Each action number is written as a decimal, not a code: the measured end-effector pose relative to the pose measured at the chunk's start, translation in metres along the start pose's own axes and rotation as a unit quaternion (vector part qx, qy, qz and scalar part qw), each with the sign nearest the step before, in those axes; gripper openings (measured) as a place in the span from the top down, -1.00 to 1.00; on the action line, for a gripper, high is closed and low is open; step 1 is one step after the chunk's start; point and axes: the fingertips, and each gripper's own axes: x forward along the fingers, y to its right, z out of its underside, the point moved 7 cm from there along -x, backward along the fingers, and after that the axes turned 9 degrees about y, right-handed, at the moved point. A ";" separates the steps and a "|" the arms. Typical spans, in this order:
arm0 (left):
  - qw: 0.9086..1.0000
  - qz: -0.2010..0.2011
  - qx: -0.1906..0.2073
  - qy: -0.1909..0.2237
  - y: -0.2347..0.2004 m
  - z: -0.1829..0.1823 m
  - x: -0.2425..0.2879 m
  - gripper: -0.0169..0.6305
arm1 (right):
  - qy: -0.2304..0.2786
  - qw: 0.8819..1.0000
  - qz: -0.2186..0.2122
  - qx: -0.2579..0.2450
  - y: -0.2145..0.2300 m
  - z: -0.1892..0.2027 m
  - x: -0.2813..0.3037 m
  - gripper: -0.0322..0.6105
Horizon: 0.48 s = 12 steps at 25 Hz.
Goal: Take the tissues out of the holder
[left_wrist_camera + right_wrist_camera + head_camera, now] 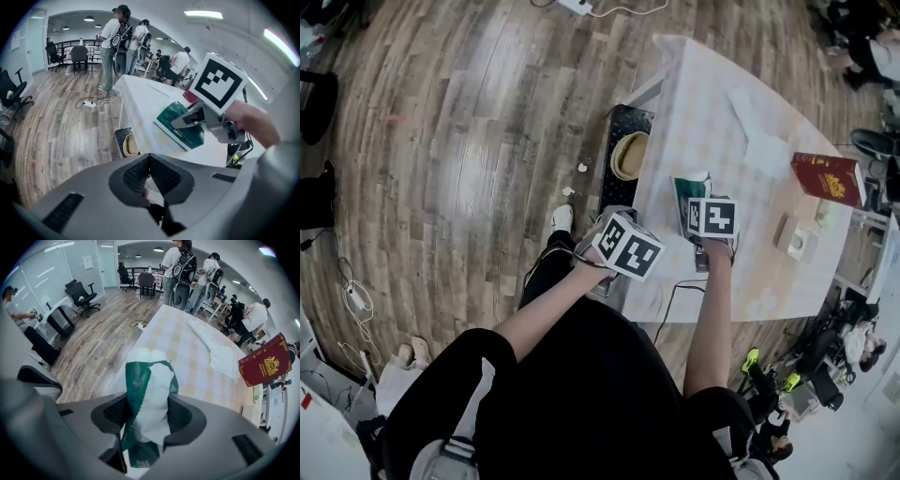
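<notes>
A green plastic tissue pack (147, 394) with white tissues showing through its open side sits between the jaws of my right gripper (147, 416), which is shut on it. In the head view the pack (687, 190) is over the near left part of the table (712, 122), just ahead of the right gripper (701, 211). The left gripper view shows the same pack (180, 124) held low over the cloth. My left gripper (150, 176) is held off the table's left edge, its pads meeting with nothing between them.
Loose white tissues (759, 141) lie further along the checked cloth. A red box (828, 178) stands at the right edge, and a small pale object (797, 239) lies near it. A black stool with a tan round thing (628, 155) stands left of the table. People (187, 273) stand beyond its far end.
</notes>
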 end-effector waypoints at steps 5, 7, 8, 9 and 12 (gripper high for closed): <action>0.999 0.002 0.034 0.000 0.016 -0.003 0.000 0.93 | 0.024 0.999 -0.015 0.016 0.005 0.004 -0.004 0.17; 0.999 0.002 0.044 0.000 0.020 -0.004 -0.001 0.93 | 0.046 0.999 -0.013 0.025 0.009 0.008 -0.008 0.16; 0.999 0.002 0.044 -0.001 0.020 -0.004 -0.001 0.93 | 0.054 0.998 -0.011 0.025 0.009 0.010 -0.011 0.14; 0.999 0.001 0.042 -0.003 0.021 -0.004 -0.002 0.93 | 0.060 0.998 -0.010 0.021 0.008 0.010 -0.013 0.13; 0.999 -0.005 0.035 -0.006 0.022 -0.002 -0.004 0.93 | 0.084 0.996 -0.020 0.004 0.005 0.007 -0.024 0.01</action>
